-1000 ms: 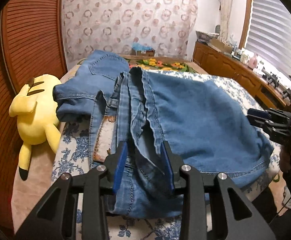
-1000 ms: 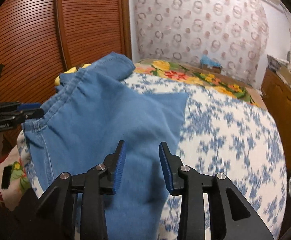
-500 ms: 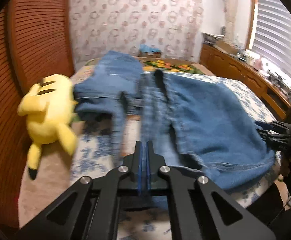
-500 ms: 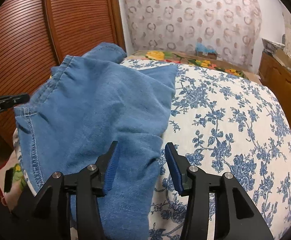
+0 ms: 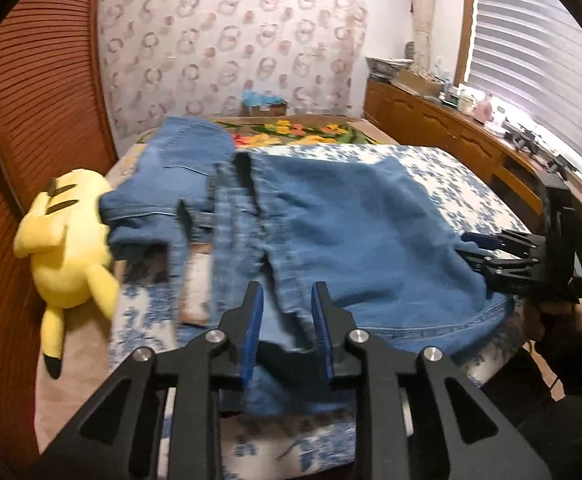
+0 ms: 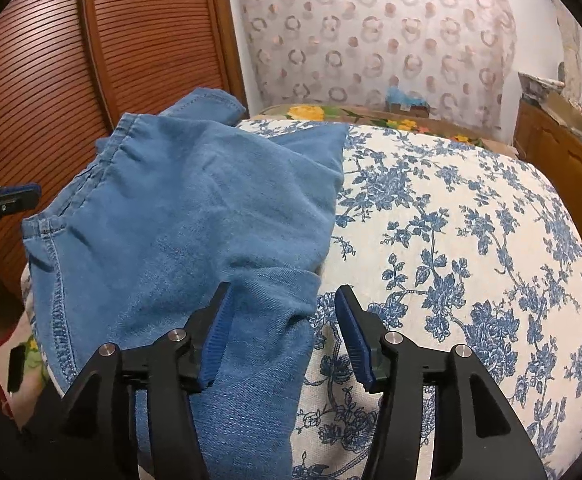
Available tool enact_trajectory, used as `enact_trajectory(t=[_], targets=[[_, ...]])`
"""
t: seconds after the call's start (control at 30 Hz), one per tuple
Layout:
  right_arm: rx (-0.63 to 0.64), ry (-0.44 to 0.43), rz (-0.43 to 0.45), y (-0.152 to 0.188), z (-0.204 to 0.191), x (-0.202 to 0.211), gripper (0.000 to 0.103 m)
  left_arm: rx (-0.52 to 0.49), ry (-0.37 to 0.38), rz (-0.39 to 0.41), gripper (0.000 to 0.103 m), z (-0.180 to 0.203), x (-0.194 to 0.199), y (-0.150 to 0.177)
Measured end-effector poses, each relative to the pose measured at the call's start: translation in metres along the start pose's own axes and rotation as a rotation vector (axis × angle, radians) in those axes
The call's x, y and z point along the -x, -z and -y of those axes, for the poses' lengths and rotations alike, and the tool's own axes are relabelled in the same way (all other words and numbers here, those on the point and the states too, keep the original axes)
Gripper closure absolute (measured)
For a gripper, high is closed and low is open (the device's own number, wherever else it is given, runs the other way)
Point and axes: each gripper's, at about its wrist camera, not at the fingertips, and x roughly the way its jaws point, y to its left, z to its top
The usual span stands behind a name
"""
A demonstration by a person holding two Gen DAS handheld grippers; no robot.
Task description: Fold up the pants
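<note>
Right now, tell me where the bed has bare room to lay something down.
Free: the floral bedspread right of the jeans, up to the wooden cabinets. Crowded: the left side, where the jeans bunch against the yellow plush toy.

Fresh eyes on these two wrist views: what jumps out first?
The rumpled blue denim pants sprawl across the blue-flowered white bedspread, filling the middle of both views. A bright yellow plush toy lies at the bed's left edge, against the reddish slatted wooden doors.
</note>
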Motion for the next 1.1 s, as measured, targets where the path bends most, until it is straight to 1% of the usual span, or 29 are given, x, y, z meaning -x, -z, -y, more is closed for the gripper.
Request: enact_trajectory(t=[0.13,0.23,0.3,0.37,0.6,0.63,0.7,0.73,0.9,1.0,1.1], targets=[[0.016,0.019,0.011,0.002,-0.005,0.0,0.05,-0.011,0.01,-0.03,0.08,0.011,-0.01,0.002],[0.019,0.02,0.012,0.002,-0.006,-0.001,0.05,-0.015,-0.01,-0.074,0.079,0.014,-0.022,0.007],[0.015,0.015,0.011,0.003,-0.005,-0.001,0.05,-0.004,-0.027,-0.091,0.079,0.012,-0.027,0.012],[0.011,0.01,0.012,0.003,-0.005,-0.002,0.05,0.018,-0.019,-0.094,0.079,0.007,-0.029,0.017],[0.007,0.009,0.015,0.003,-0.004,-0.001,0.05,0.022,-0.007,-0.075,0.08,0.007,-0.025,0.027],[0.005,0.007,0.015,0.003,-0.004,-0.002,0.05,0.02,-0.003,-0.071,0.086,0.007,-0.025,0.029],[0.005,0.008,0.016,0.003,-0.003,-0.001,0.05,0.019,0.015,-0.06,0.092,0.006,-0.022,0.031],[0.005,0.008,0.017,0.003,-0.003,-0.001,0.05,0.024,0.027,-0.054,0.099,0.005,-0.021,0.031],[-0.001,0.003,0.008,0.001,-0.002,-0.004,0.05,0.033,0.032,-0.01,0.1,0.004,-0.007,0.031],[0.013,0.001,0.004,-0.001,-0.003,-0.004,0.05,0.045,0.014,0.035,0.101,-0.001,0.011,0.027],[0.021,0.004,0.016,-0.005,-0.003,0.005,0.05,0.054,-0.01,0.045,0.1,-0.009,0.02,0.027]])
